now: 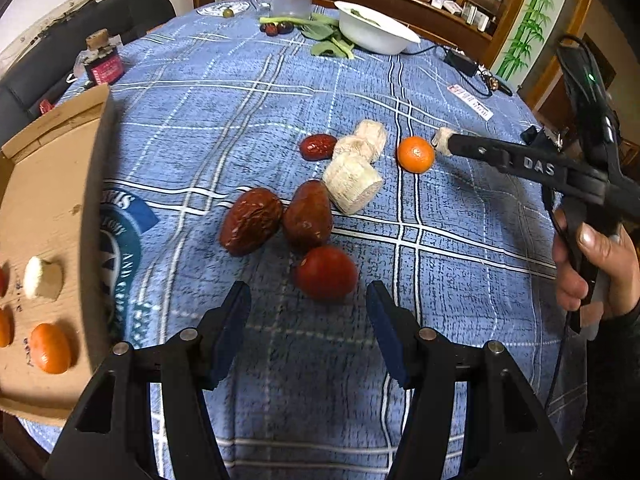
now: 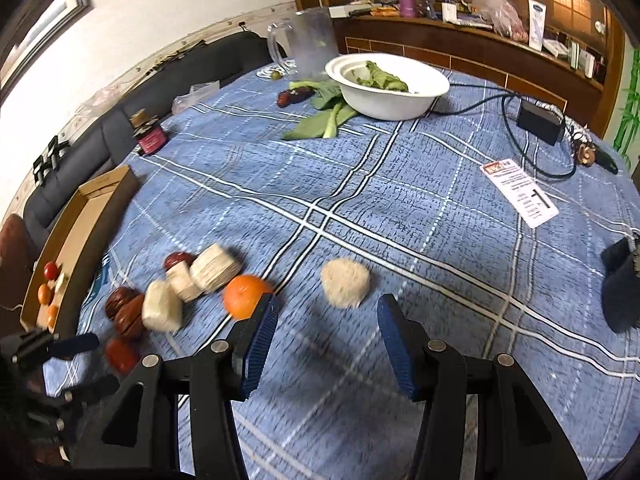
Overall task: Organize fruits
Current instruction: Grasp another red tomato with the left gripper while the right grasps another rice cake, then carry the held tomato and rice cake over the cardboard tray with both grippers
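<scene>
Tomato (image 1: pixel 326 273) sits just ahead of the left gripper (image 1: pixel 308 312), fingers spread; right gripper (image 2: pixel 326 340) gapes too — straddle evenly, squeeze gently.

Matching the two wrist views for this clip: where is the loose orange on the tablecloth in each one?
Left wrist: the orange sits right of centre, just left of the right gripper tips.
Right wrist: the orange is lower left of centre, partly behind a finger.
Shared landmark: the white bowl at the table's far side.
</scene>
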